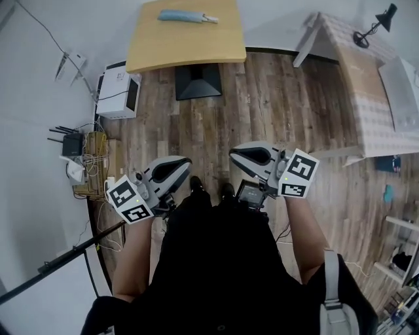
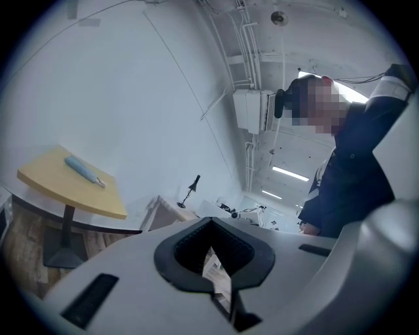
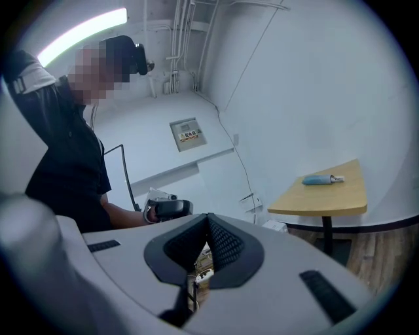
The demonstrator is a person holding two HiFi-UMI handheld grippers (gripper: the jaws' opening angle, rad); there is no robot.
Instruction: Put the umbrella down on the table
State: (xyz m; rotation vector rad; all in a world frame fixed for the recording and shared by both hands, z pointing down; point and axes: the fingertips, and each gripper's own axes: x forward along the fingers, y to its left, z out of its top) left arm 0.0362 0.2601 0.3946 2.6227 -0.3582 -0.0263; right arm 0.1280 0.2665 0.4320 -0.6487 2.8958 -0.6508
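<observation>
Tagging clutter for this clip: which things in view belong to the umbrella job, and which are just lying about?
Job: umbrella, lying on the yellow table; left gripper and right gripper, both shut, empty.
Lying about: white box, router, desk lamp.

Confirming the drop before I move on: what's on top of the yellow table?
A folded blue umbrella lies flat on the yellow table, toward its far side, alone. The tabletop covers the pedestal's column in the head view; only the dark base shows beneath.
</observation>
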